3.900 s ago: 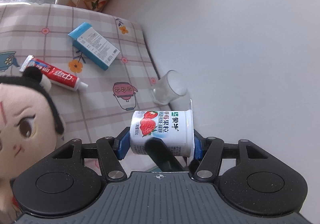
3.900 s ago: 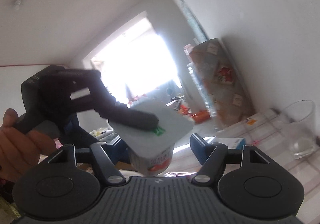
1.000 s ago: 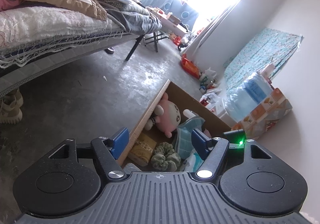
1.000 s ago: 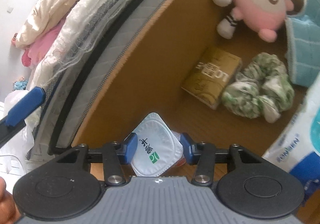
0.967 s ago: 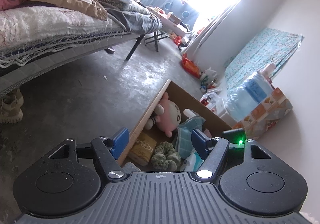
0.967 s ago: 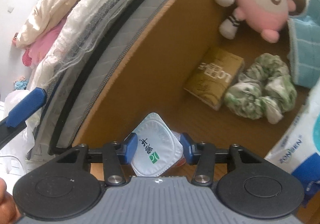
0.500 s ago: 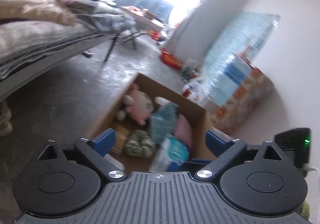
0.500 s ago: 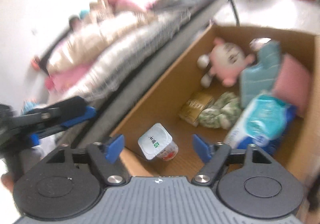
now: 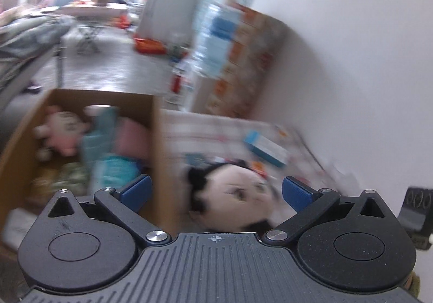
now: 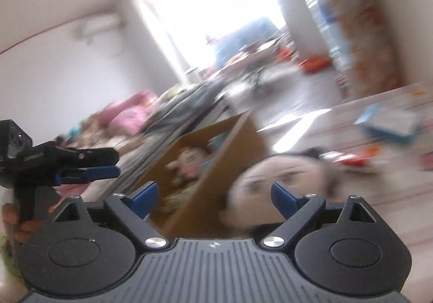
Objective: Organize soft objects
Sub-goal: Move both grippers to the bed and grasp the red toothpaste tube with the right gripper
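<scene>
Ahead of the tool a bright window [image 10: 213,2] floods white walls [image 9: 351,46]; grey floor [image 9: 113,59] beneath, a heaped bed [image 10: 151,119] to its left.

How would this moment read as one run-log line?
left gripper: open, empty | right gripper: opening, empty | plush doll head: on table | cardboard box: partly filled

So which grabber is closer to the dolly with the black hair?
Probably the left gripper, though it's close. The doll sits right ahead between its wide-open jaws. The right gripper, opening and empty, has the doll towards its right jaw.
</scene>
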Demonstrator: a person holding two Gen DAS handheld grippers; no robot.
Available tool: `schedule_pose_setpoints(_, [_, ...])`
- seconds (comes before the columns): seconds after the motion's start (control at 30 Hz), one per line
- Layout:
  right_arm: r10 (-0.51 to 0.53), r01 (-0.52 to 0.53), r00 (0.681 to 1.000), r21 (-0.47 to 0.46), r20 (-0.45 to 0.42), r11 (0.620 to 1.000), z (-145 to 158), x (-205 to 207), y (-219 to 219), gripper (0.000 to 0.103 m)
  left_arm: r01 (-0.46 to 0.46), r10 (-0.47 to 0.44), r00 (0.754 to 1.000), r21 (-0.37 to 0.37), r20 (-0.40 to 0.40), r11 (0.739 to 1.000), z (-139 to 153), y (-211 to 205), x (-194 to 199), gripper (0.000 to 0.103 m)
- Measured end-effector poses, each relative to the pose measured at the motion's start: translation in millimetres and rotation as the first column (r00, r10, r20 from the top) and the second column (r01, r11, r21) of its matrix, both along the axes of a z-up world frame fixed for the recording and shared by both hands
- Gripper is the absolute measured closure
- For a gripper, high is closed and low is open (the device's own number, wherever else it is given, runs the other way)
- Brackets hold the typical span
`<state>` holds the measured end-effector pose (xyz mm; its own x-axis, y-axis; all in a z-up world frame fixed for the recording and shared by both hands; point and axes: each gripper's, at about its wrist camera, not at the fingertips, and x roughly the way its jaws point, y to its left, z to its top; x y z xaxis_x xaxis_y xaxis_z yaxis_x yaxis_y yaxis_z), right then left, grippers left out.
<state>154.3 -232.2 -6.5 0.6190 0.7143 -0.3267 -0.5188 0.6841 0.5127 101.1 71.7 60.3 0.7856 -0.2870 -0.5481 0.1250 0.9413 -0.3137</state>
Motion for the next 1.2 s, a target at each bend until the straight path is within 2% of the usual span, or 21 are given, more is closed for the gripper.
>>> schedule_pose_setpoints(0.17, [-0.157, 0.162, 0.986, -0.085, 0.063, 0.983, 0, 23, -63, 0.012, 0.187, -0.187, 0.982, 0.082, -0.006, 0.979, -15, -77, 24, 0.001])
schedule_pose_setpoints(0.27, [-0.133, 0.137, 0.990, -0.169, 0.037, 0.976, -7, 65, -75, 0.023, 0.256, -0.256, 0.966, 0.165, -0.016, 0.953, -33, -120, 34, 0.005])
schedule_pose_setpoints(0.33, [-0.099, 0.099, 0.995, -0.240, 0.011, 0.966, -19, 102, -74, 0.036, 0.294, -0.295, 0.955, 0.211, -0.030, 0.932, -46, -143, 43, 0.011])
schedule_pose_setpoints(0.4, [-0.054, 0.049, 0.999, -0.314, -0.006, 0.948, -32, 132, -67, 0.038, 0.306, -0.302, 0.952, 0.253, -0.058, 0.918, -59, -158, 57, 0.025])
schedule_pose_setpoints(0.47, [0.002, 0.000, 1.000, -0.392, 0.004, 0.920, -45, 155, -55, 0.039, 0.303, -0.291, 0.953, 0.292, -0.084, 0.907, -70, -167, 69, 0.031])
schedule_pose_setpoints(0.57, [0.112, -0.098, 0.994, -0.481, 0.001, 0.871, -63, 164, -32, 0.040, 0.284, -0.258, 0.958, 0.324, -0.123, 0.903, -80, -169, 85, 0.038])
schedule_pose_setpoints(0.7, [0.191, -0.158, 0.982, -0.551, 0.001, 0.819, -78, 180, -14, 0.040, 0.277, -0.249, 0.961, 0.360, -0.124, 0.891, -81, -170, 87, 0.038])
schedule_pose_setpoints(0.8, [0.236, -0.203, 0.971, -0.593, -0.022, 0.779, -87, 191, -2, 0.040, 0.278, -0.249, 0.960, 0.356, -0.127, 0.892, -80, -168, 88, 0.038])
schedule_pose_setpoints(0.87, [0.243, -0.229, 0.968, -0.616, -0.063, 0.753, -95, 196, 2, 0.048, 0.275, -0.246, 0.961, 0.350, -0.127, 0.895, -80, -168, 90, 0.038])
schedule_pose_setpoints(0.9, [0.234, -0.242, 0.967, -0.621, -0.096, 0.746, -99, 198, 4, 0.060, 0.273, -0.243, 0.962, 0.346, -0.127, 0.898, -79, -167, 91, 0.038])
schedule_pose_setpoints(1.0, [0.205, -0.239, 0.971, -0.612, -0.127, 0.754, -99, 194, 0, 0.068, 0.269, -0.242, 0.963, 0.321, -0.122, 0.908, -79, -163, 93, 0.038])
schedule_pose_setpoints(1.2, [0.108, -0.229, 0.963, -0.543, -0.246, 0.808, -95, 171, -28, 0.072, 0.246, -0.224, 0.969, 0.290, -0.107, 0.925, -77, -155, 89, 0.037])
